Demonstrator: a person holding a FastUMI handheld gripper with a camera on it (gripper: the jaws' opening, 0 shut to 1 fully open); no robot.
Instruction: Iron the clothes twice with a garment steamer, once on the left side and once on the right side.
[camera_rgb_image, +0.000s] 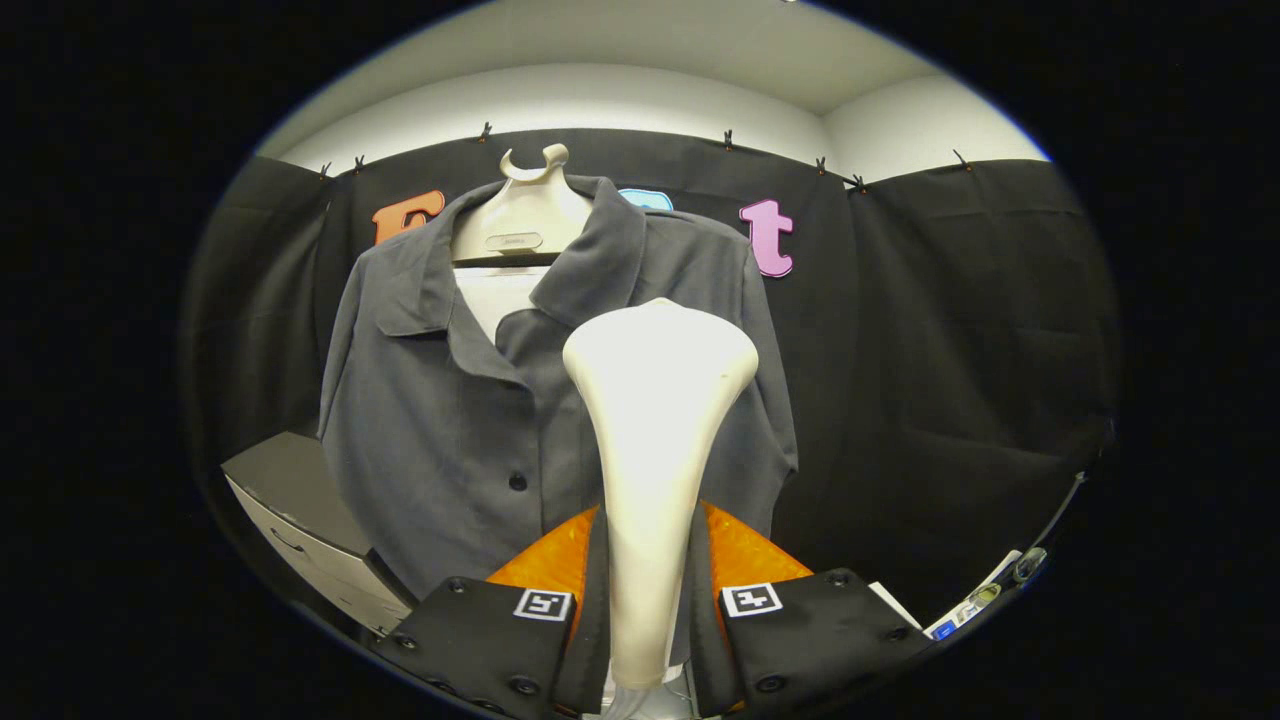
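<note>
A dark grey short-sleeved shirt hangs on a cream hanger in front of the black cloth wall, its collar open and its buttons showing down the middle. My gripper is shut on the cream garment steamer, both fingers pressing on its narrow handle. The steamer's wide head rises up ahead of the fingers and faces the shirt's front, near the placket and the right half. I cannot tell whether the head touches the fabric.
A grey drawer cabinet stands low at the left, partly behind the shirt's hem. Some small items lie low at the right by the wall. Black cloth hangs all around behind the shirt.
</note>
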